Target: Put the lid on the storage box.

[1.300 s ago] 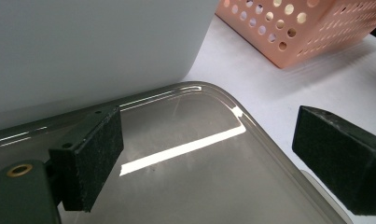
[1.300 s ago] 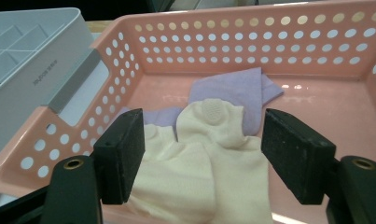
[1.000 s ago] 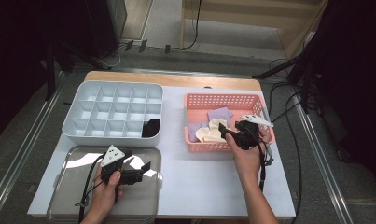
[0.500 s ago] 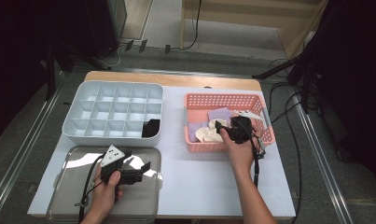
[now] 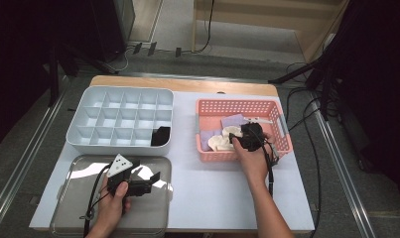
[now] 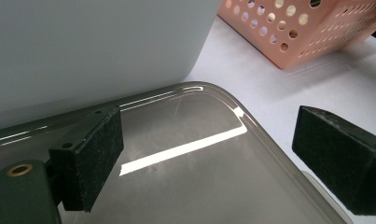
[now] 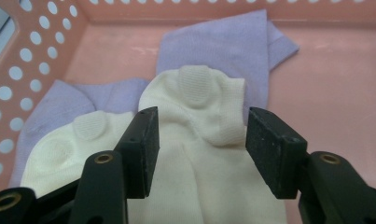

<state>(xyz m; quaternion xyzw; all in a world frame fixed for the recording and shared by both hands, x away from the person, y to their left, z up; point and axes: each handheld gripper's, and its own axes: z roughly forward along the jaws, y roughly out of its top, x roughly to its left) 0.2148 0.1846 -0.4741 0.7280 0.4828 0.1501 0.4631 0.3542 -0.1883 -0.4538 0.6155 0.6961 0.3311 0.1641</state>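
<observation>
Pick step underway: right hand-held gripper (image 7: 199, 149) was in the pink basket (image 5: 282, 129), jaws just closing w/ the cream sock (image 7: 199, 140) between them, pads not yet pressing. Left hand-held gripper (image 6: 223, 154) sat apart over the metal tray (image 6: 185, 186). Next, probably: close fully, lift, carry toward the divided bin (image 5: 83, 119).

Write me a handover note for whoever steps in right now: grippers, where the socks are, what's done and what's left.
Right gripper: inside the pink basket, fingers have just been closing around a cream sock, not yet pressing on it.
Left gripper: open, nothing between its fingers, over the metal tray.
Socks: the cream pair and the purple socks lie in the basket.
Done: a dark item sits in the front right cell of the white divided box.
Left: probably grasp the cream sock and lift it out.
</observation>
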